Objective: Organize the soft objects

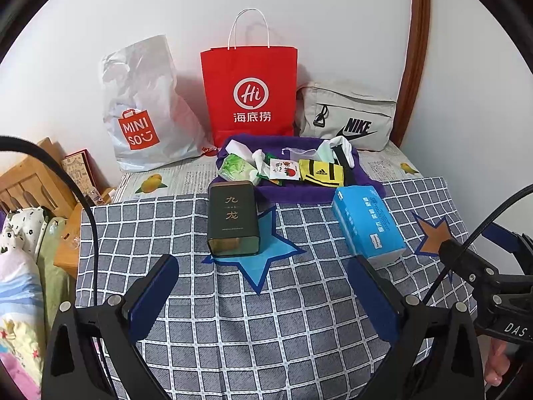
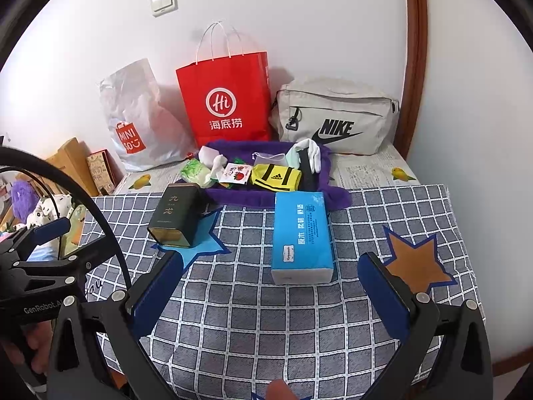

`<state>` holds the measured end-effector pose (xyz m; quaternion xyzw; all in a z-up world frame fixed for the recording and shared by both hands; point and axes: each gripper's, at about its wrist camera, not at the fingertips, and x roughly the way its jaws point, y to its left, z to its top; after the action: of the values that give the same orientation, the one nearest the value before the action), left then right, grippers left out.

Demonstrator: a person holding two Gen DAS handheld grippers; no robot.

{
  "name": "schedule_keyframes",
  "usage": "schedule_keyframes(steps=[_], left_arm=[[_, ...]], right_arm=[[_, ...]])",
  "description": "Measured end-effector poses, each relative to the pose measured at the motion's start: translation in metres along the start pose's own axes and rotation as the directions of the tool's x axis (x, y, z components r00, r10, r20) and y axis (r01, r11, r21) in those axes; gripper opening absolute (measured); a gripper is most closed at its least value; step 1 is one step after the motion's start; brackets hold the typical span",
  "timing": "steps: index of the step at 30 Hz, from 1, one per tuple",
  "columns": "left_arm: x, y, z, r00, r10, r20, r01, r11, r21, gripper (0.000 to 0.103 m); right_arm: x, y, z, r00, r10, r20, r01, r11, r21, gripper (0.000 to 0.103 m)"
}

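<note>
The purple towel [image 1: 293, 190] lies well ahead of both tools, past the checked cloth [image 1: 266, 316] that covers the bench. On it sits a heap of small soft things: a yellow adidas item [image 1: 320, 172], a green packet [image 1: 237, 167], a white sachet with a red tomato print [image 1: 283, 168], and white and black pieces [image 1: 339, 148] whose edges run together so that they cannot be told apart. The towel's near edge is partly hidden by the dark tin [image 1: 232, 218] and the blue tissue pack [image 1: 368, 225], both lying nearer the tools on the cloth. The tin rests on a blue star patch [image 1: 266, 260]; a brown star patch [image 2: 416, 263] sits just ahead of the right tool's outer finger.

The left tool [image 1: 266, 266] has its fingers spread wide with nothing between them, and so does the right tool [image 2: 271, 266]. Each is cut off at the frame's lower edge.

Behind the towel stand a Miniso bag [image 1: 143, 106], a red paper bag [image 1: 250, 93] and a grey Nike bag [image 1: 349, 116] against the wall.
</note>
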<state>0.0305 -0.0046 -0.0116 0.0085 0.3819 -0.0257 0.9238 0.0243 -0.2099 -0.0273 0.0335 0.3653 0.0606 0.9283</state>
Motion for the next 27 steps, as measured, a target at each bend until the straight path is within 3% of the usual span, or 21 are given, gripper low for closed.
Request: schedule_keyframes(steps=[27], left_arm=[[-0.0012, -0.002, -0.0004, 1.0, 0.002, 0.0, -0.002, 1.0, 0.003, 0.102]], right_arm=[[-0.003, 0.0023, 0.0006, 1.0, 0.0, 0.007, 0.0, 1.0, -0.004, 0.103]])
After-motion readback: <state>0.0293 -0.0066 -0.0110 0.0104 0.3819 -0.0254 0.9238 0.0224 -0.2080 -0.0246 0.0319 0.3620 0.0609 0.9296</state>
